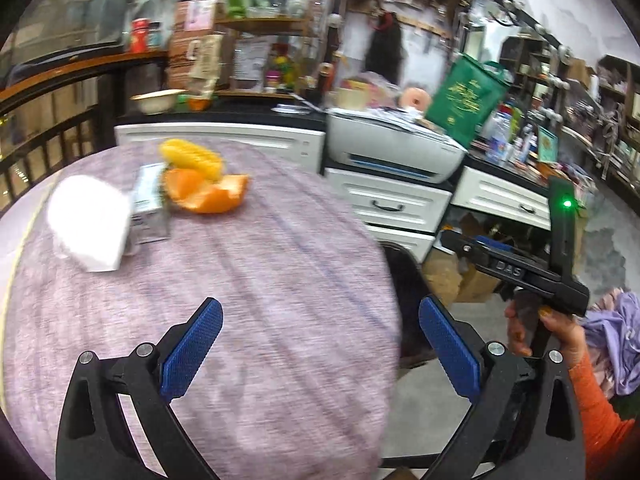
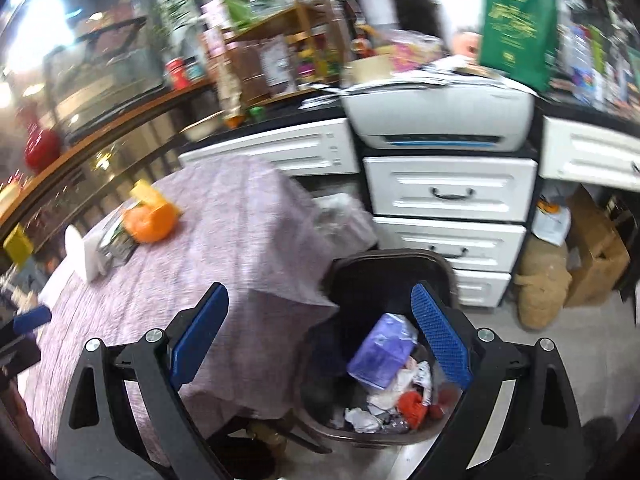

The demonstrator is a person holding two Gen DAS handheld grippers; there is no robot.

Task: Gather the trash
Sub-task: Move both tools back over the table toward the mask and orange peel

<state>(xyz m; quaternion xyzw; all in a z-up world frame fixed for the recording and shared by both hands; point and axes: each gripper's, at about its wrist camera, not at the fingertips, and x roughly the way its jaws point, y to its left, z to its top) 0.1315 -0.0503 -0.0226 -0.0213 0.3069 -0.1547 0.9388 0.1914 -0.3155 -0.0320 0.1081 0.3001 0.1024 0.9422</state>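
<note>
Trash on table, ahead-left of left gripper point(image 1: 320, 344): white crumpled tissue wad point(image 1: 90, 222) nearest, silver foil pack point(image 1: 149, 204) touching its far side, orange peel point(image 1: 206, 194) opened up beyond that, yellow ridged piece point(image 1: 192, 157) furthest. Dark bin point(image 2: 384, 344) sits below right gripper point(image 2: 320, 344), w/ purple wrapper point(image 2: 382, 354), white paper scraps, red bits inside.

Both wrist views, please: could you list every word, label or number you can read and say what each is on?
"DAS": raised letters on the black body of the right gripper, seen from the left wrist.
Green bag: gold print, too blurred to read.
Small carton on the table: print too blurred.
Shelf boxes and cans: unreadable.
</note>
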